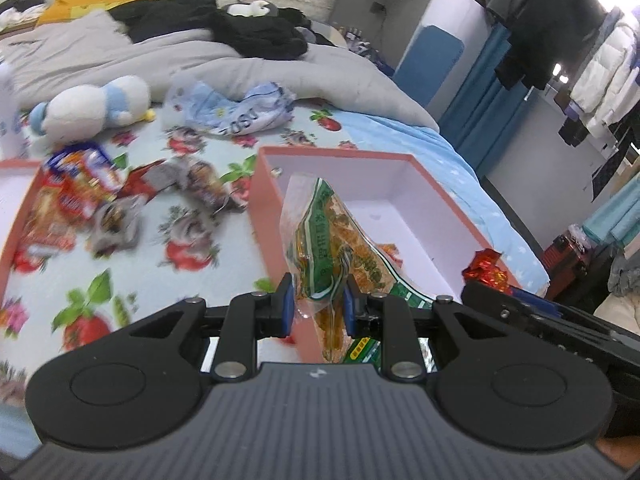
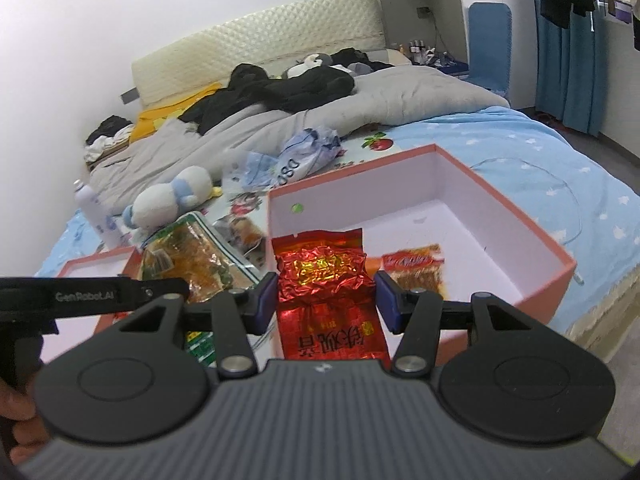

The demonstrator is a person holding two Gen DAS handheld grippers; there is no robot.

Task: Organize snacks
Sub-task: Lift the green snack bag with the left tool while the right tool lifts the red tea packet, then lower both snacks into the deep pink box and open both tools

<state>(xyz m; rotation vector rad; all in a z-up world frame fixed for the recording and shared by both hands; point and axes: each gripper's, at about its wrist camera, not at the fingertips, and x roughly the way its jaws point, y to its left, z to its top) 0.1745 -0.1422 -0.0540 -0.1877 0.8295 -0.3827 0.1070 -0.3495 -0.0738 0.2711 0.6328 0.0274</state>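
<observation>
My left gripper (image 1: pixel 319 305) is shut on a clear green and orange snack packet (image 1: pixel 326 240), held over the near wall of the pink box (image 1: pixel 332 153). The same packet shows in the right wrist view (image 2: pixel 192 258). My right gripper (image 2: pixel 326 302) is shut on a red foil packet (image 2: pixel 326 276), held above the near edge of the same box (image 2: pixel 540 236). The red packet peeks in at the left wrist view's right (image 1: pixel 486 270). An orange-red snack packet (image 2: pixel 418 270) lies inside the box.
A second pink tray (image 1: pixel 16 224) at the left holds red snack packets (image 1: pixel 76 196). Loose wrapped snacks (image 1: pixel 188 184) lie on the fruit-print sheet. A plush toy (image 1: pixel 94 106), a crumpled plastic bag (image 1: pixel 236 110), a white bottle (image 2: pixel 94 210) and a grey duvet (image 1: pixel 120 52) lie behind.
</observation>
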